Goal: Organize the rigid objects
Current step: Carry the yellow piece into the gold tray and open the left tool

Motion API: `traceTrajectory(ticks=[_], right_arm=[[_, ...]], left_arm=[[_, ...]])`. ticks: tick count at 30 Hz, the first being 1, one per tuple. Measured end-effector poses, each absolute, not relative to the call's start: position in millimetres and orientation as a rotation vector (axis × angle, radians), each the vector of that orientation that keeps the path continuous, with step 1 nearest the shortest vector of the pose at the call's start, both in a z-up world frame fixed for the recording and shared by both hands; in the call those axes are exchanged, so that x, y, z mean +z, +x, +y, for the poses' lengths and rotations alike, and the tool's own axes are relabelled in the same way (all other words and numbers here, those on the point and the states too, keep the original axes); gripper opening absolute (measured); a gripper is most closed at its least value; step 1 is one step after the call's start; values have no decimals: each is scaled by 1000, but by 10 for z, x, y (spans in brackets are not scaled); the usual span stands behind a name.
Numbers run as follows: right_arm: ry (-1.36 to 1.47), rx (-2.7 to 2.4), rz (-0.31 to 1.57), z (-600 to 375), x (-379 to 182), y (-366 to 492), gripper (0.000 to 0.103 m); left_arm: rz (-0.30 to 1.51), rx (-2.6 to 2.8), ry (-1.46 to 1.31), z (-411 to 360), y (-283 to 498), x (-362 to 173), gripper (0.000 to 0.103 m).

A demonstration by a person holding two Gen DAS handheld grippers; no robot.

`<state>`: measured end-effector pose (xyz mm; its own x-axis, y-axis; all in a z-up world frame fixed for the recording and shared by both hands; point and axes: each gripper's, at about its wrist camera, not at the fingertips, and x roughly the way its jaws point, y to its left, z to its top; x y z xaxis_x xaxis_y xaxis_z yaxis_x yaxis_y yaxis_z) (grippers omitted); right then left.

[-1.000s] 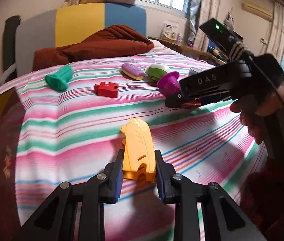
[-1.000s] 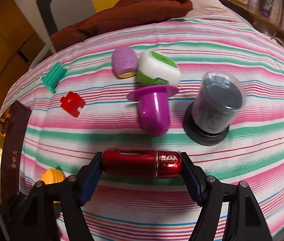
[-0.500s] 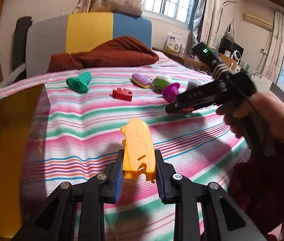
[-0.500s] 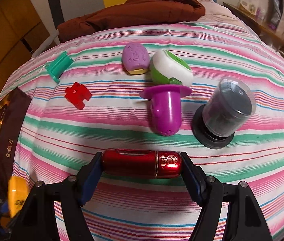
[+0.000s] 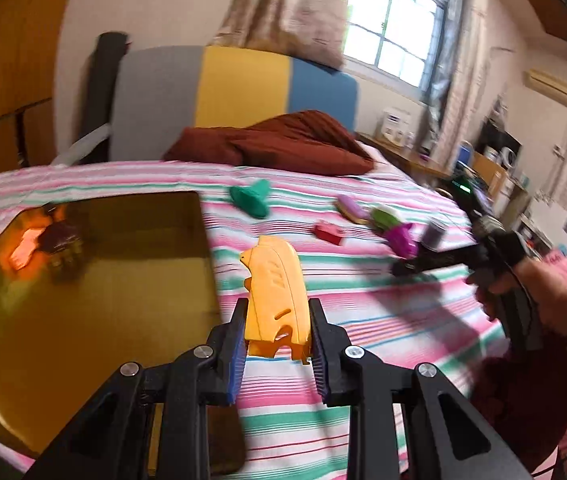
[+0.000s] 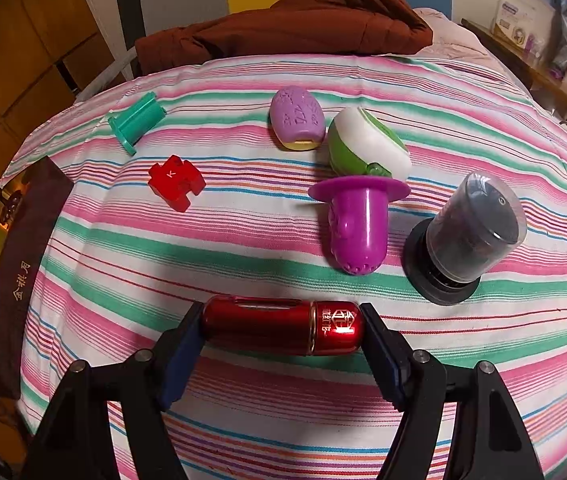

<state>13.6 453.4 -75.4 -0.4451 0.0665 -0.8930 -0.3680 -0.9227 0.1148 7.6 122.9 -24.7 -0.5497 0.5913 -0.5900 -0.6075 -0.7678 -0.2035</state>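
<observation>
My left gripper (image 5: 277,334) is shut on a yellow plastic piece (image 5: 275,292), held up above the striped bed beside a shiny gold box lid (image 5: 83,300). My right gripper (image 6: 283,344) is shut on a red metal capsule (image 6: 283,330), gripped end to end just over the bedcover; it also shows in the left wrist view as the right gripper (image 5: 435,260) in a hand. On the bed lie a teal flanged piece (image 6: 135,122), a red block (image 6: 175,180), a lilac oval (image 6: 297,118), a green-and-white case (image 6: 367,144), a purple flanged cup (image 6: 357,224) and a black cylinder under a clear dome (image 6: 467,236).
A brown quilt (image 5: 283,144) is bunched at the head of the bed against a grey, yellow and blue headboard (image 5: 239,88). The gold box with a dark band (image 6: 15,264) lies at the bed's left edge. A desk with clutter (image 5: 483,168) stands to the right.
My left gripper has carried the yellow piece up and to the left, bringing the gold lid into its view. The right gripper has stayed over the bed with the red capsule.
</observation>
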Motion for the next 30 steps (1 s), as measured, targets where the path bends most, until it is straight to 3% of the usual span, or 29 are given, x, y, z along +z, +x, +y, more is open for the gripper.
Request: traceTrajectory(ticks=[17, 30], right_arm=[[-1504, 2435, 395, 4479, -788, 111, 75], [-1505, 2430, 381, 4493, -794, 100, 75]], left_arm=[[-126, 2464, -1237, 150, -1056, -497, 27], [-94, 2516, -1442, -119, -1626, -661, 27]])
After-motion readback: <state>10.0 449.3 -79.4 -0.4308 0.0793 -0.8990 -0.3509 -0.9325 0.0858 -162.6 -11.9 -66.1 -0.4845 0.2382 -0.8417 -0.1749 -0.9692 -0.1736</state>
